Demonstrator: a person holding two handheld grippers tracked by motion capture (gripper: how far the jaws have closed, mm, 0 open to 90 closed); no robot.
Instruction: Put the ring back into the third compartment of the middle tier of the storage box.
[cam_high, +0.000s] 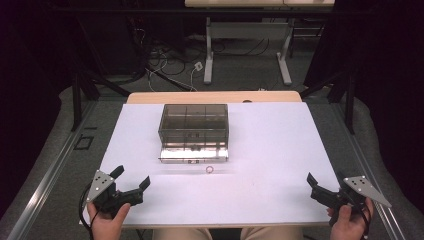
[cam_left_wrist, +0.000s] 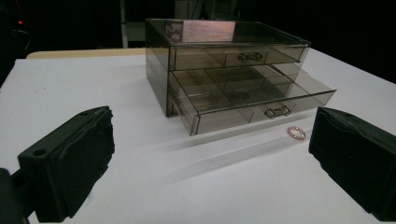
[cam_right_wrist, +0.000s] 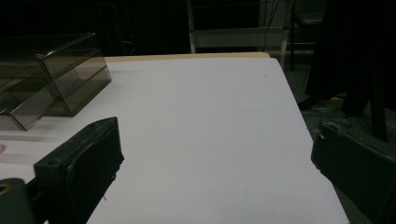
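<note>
A smoky clear drawer box (cam_high: 194, 125) stands on the white table (cam_high: 270, 150) toward the back centre; its lower drawer (cam_left_wrist: 247, 100) is pulled out and looks empty. A small pinkish ring (cam_high: 209, 170) lies on the table just in front of that drawer, also visible as the ring (cam_left_wrist: 296, 133) in the left gripper view. My left gripper (cam_high: 132, 181) rests at the front left corner, held by a hand, open and empty. My right gripper (cam_high: 325, 184) sits at the front right edge, open and empty. The drawer box (cam_right_wrist: 51, 77) lies to its far left.
The table's right edge (cam_right_wrist: 299, 116) runs close beside my right gripper, with dark floor beyond. Behind the table stand a desk frame (cam_high: 247, 50) and loose cables (cam_high: 170, 65) on the floor. Black stands flank both sides.
</note>
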